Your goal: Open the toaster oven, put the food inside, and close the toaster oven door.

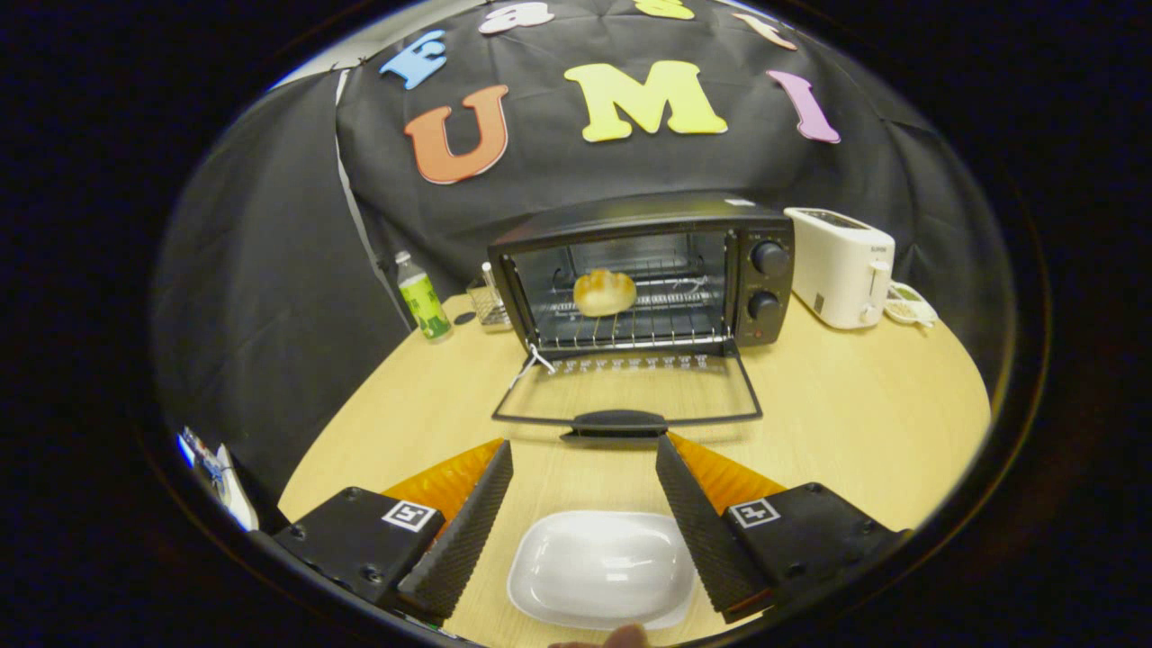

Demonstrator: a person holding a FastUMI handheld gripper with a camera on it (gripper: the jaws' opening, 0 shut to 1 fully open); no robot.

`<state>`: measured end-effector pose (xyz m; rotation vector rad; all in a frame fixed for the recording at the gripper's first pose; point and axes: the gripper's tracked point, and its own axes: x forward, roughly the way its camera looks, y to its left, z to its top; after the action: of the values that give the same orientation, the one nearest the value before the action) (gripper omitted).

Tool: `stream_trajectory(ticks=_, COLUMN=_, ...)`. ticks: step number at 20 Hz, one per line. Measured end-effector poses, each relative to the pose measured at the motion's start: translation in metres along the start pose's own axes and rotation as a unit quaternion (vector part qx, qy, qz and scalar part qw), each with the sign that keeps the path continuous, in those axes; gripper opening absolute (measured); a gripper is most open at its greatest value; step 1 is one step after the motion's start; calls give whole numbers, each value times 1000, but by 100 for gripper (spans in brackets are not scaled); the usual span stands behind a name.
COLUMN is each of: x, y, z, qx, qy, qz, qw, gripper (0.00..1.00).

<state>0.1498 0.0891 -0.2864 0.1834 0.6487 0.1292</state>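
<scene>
Black toaster oven (643,274), golden bun (604,292), white plate (601,569), pale wooden table (855,414).

The gripper (583,450) is held low and level, pointing straight forward. Its two fingers (468,526) stand wide apart, with a broad gap between them, and they press on nothing. Each finger narrows toward its tip. At the very bottom, between the fingers, a fingertip of the person (625,637) shows

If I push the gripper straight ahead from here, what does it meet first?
Probably the handle of the lowered toaster oven door, just ahead of the open gripper. The white dish lies between the fingers, below them; the bun sits farther in.
</scene>
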Motion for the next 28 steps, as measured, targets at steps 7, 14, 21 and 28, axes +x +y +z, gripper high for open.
stream_trajectory(ticks=7, x=44, y=-24, z=-29, qx=-6, qy=56, qz=-30, qw=998, gripper=100)
stream_trajectory(ticks=14, x=77, y=-33, z=-36, qx=-21, qy=84, qz=-51, qw=995, gripper=100)
stream_trajectory(ticks=21, x=91, y=-36, z=-42, qx=-48, qy=105, qz=-90, qw=989, gripper=100)
stream_trajectory(ticks=28, x=86, y=-32, z=-29, qx=-25, qy=99, qz=-108, qw=989, gripper=100)
